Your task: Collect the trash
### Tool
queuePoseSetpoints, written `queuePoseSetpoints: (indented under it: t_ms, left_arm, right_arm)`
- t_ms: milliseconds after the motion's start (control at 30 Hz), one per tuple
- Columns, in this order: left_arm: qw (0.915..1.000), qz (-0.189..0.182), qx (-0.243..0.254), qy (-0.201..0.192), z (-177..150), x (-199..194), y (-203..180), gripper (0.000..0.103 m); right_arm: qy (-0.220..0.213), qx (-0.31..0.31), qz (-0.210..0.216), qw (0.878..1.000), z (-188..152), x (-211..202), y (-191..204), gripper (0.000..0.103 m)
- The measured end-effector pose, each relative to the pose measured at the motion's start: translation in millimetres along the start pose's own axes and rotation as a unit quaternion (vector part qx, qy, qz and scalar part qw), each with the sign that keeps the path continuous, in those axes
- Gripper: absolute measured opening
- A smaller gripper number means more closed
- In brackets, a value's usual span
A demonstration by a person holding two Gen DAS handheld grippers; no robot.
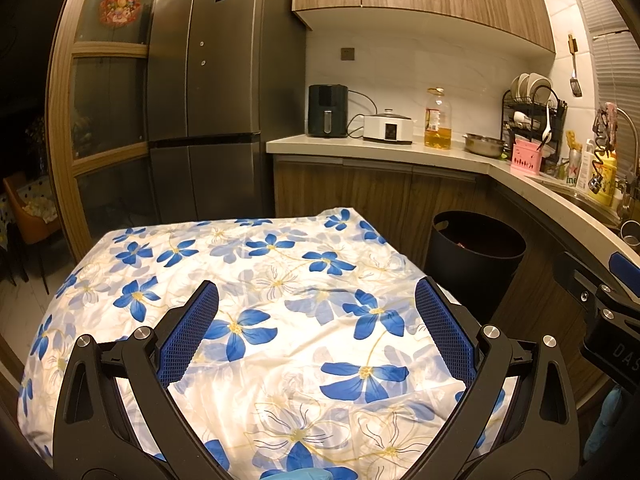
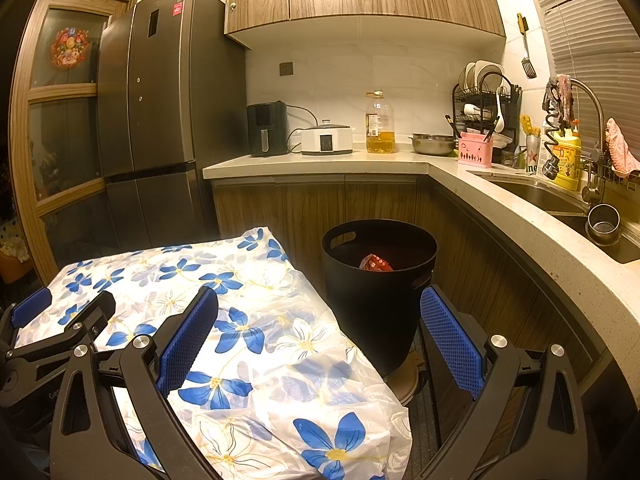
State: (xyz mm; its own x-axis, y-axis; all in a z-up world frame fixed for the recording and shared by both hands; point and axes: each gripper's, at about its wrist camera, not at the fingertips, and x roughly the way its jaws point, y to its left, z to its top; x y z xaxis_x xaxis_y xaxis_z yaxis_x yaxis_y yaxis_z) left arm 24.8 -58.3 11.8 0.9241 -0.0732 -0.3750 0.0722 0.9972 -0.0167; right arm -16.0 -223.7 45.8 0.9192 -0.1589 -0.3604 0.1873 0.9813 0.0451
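Left wrist view: The left claw stands wide apart and empty, poised above the table, which is covered by a white cloth printed with blue flowers. No loose trash is visible anywhere on the cloth. The black bin stands on the floor just beside the table's far corner, in front of the wooden base cabinets. Its interior is dark in this view; only a faint reddish spot shows inside. Part of the right claw's body is visible beyond the bin, near the frame edge.

Right wrist view: The right claw is likewise spread open and holds nothing. It points toward the bin, with one finger over the table edge and the other on the cabinet side of the bin. A red and white wrapper lies inside the bin, below its rim. The left claw sits over the table, on the side away from the bin.

Task status, as a judgement: at least one item is deposited, the table shows nothing left to collect, and the task appears at or near completion.
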Motion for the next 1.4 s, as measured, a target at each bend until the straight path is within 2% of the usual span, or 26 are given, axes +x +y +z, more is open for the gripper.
queuePoseSetpoints:
  t_ms: [1200, 1333, 1400]
  left_arm:
    - [1.0000, 0.003, -0.003, 0.003, -6, 2, 8, 0.097]
    - [0.9999, 0.012, 0.001, 0.001, -7, 6, 10, 0.085]
    - [0.9999, 0.012, -0.002, 0.008, -6, 10, 12, 0.085]
  right_arm:
    - [0.005, -0.002, 0.000, 1.000, -7, 3, 1, 0.097]
    - [0.008, -0.001, -0.002, 1.000, -6, 5, -1, 0.097]
    - [0.007, -0.001, -0.002, 1.000, -5, 5, -1, 0.097]
